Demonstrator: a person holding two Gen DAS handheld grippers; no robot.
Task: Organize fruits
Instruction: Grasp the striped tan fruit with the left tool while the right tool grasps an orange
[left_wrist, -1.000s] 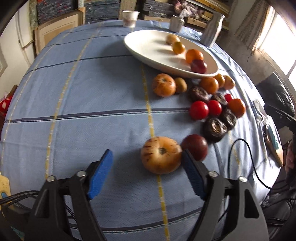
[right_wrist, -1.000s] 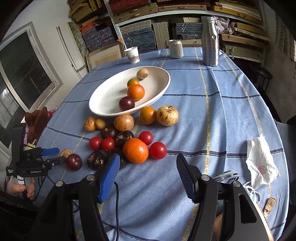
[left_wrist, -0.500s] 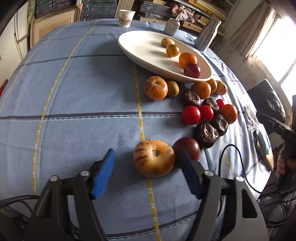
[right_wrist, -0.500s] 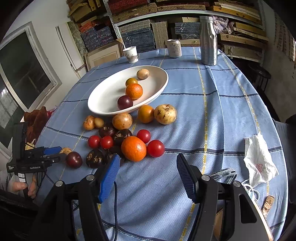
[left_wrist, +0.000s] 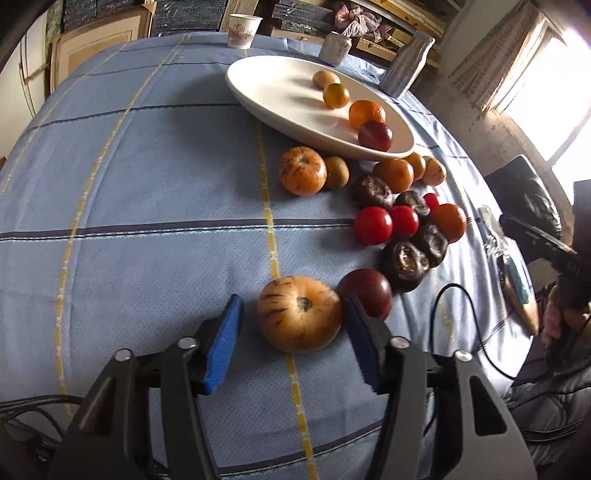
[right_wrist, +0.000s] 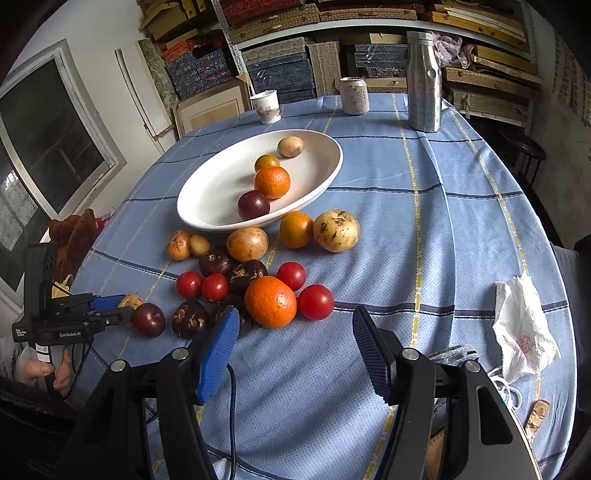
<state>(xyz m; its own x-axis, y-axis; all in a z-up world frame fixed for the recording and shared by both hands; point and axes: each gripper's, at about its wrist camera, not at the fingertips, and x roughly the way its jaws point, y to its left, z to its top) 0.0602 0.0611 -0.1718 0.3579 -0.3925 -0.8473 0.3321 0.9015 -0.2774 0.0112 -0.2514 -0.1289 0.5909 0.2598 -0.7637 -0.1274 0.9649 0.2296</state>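
left tool open w/ jaws straddling striped fruit, maybe touching, set to grab for bowl; right tool open, empty

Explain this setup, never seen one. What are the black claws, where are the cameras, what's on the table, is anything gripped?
No robot: a person holds two handheld grippers, each with a fisheye camera looking along its blue-padded fingers. In the left view, the left gripper is open around a striped yellow fruit, not clamping it. In the right view, the right gripper is open and empty, near a large orange. Loose fruit lies on the blue tablecloth; four pieces sit in the white bowl.
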